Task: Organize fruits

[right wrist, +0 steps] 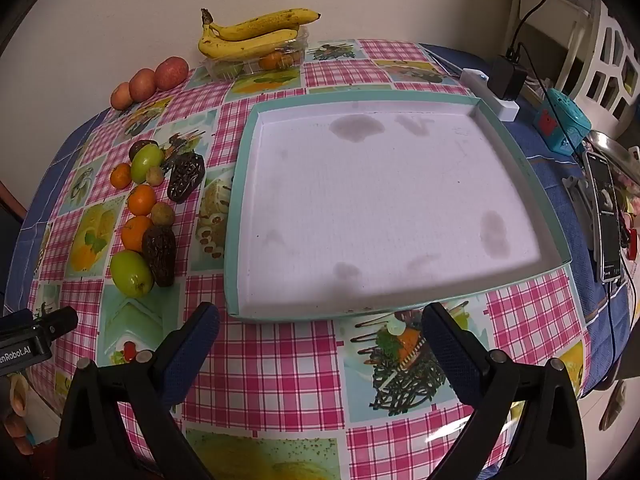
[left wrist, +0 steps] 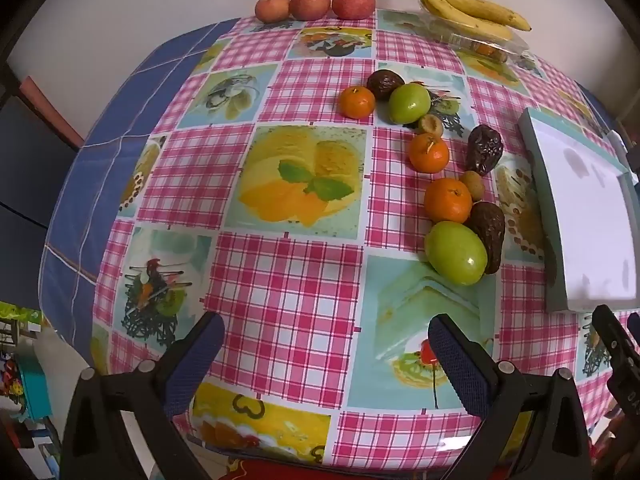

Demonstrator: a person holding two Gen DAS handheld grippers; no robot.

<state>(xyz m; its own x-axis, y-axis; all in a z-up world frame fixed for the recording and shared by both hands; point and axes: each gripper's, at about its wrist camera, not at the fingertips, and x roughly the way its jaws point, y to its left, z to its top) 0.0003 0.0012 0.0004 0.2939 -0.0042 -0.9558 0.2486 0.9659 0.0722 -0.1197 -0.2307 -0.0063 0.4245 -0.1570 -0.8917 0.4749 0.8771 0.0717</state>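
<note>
Currently left gripper (left wrist: 324,364) fingers spread wide, nothing between them; right gripper (right wrist: 320,356) likewise spread, empty. Loose fruit cluster on checked table (left wrist: 280,280), left of white tray (right wrist: 380,200): glossy green fruits (left wrist: 456,253), orange mandarins (left wrist: 448,200), wrinkled dark brown fruits (left wrist: 489,228), small tan ones. Bananas (right wrist: 256,34) on clear plastic box and three red apples (left wrist: 312,3) at far edge.

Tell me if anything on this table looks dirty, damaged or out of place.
The white tray is empty but carries several dark blotchy stains, one near its far edge, another at the right. The bananas rest on top of a clear plastic container rather than the cloth.
</note>
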